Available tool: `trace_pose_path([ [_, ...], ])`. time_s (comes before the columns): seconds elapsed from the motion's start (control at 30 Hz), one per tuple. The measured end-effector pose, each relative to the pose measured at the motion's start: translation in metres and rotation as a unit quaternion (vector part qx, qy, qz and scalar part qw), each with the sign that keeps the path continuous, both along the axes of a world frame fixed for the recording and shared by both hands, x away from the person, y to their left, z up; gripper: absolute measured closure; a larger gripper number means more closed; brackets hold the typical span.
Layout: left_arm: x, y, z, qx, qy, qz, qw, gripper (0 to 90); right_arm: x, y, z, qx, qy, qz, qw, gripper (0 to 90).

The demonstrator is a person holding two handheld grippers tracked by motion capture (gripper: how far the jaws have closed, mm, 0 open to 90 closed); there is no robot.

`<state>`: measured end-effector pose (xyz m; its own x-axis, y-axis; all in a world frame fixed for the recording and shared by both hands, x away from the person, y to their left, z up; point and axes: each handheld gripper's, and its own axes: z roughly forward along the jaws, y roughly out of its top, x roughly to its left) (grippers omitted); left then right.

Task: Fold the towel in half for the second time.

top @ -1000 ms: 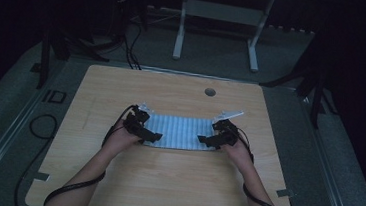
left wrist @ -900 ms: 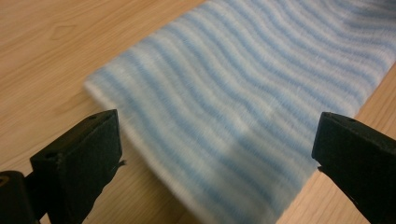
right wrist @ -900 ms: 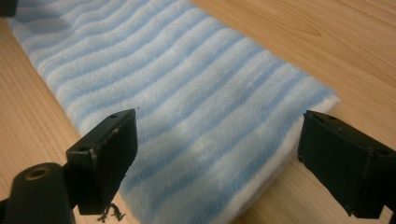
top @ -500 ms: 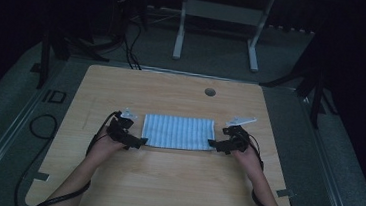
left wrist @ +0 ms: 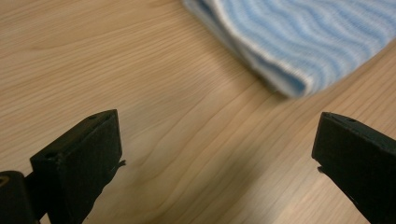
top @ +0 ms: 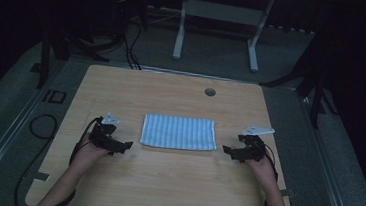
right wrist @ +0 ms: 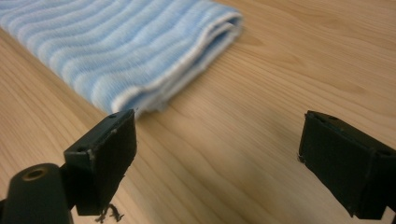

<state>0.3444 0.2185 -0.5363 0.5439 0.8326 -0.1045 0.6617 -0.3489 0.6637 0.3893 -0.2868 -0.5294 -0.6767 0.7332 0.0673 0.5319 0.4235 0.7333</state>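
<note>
At the bottom of the high view the two forearms come in and spread apart, one toward the lower left and one toward the lower right, each wrist low over the worktop (top: 174,182) and each hand wrapped around its tool. The left hand-held gripper (top: 126,144) sits left of centre with its tips aimed right, toward the cloth; the right hand-held gripper (top: 226,149) mirrors it right of centre, tips aimed left. Both stand wide, with nothing between the jaws, and the gripper views confirm it: bare wood grain runs between the black jaws in each.

The folded blue-striped towel (top: 179,132) lies flat in the middle of the frame, between the two tools and touching neither. In the left gripper view its folded corner (left wrist: 289,86) shows at the upper right, a little beyond the jaws. In the right gripper view the layered edge (right wrist: 187,60) fills the upper left, its near corner just beside the left jaw.

The risk, as I judge it, is in the layers. The edge shows several plies stacked, so a jaw that slides in too high may catch only the top ply and peel the fold open. A low jaw pushed along the wood may shove the whole cloth sideways and skew it. If the two sides close unevenly, one end may lift and the neat rectangle wrinkle.

Farther up the frame a small round hole (top: 210,92) sits near the far edge of the worktop, well apart from the work
</note>
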Motion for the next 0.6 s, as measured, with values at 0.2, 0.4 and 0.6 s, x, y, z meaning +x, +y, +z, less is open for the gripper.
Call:
trace_pose_path([
  [0.2, -0.011, 0.013, -0.001, 0.001, -0.005, 0.013, 0.9999, 1.5, -0.014, -0.023, 0.001, 0.006, -0.01, -0.02, 0.9997, 10.9],
  [0.4, -0.023, 0.026, -0.002, 0.002, -0.012, 0.03, 0.9995, 1.5, -0.03, -0.054, -0.003, 0.013, -0.008, -0.054, 0.9984, 10.8],
  [0.6, -0.036, 0.038, -0.009, -0.004, -0.009, 0.05, 0.9987, 1.5, -0.046, -0.07, -0.007, 0.01, -0.01, -0.077, 0.9969, 10.9],
])
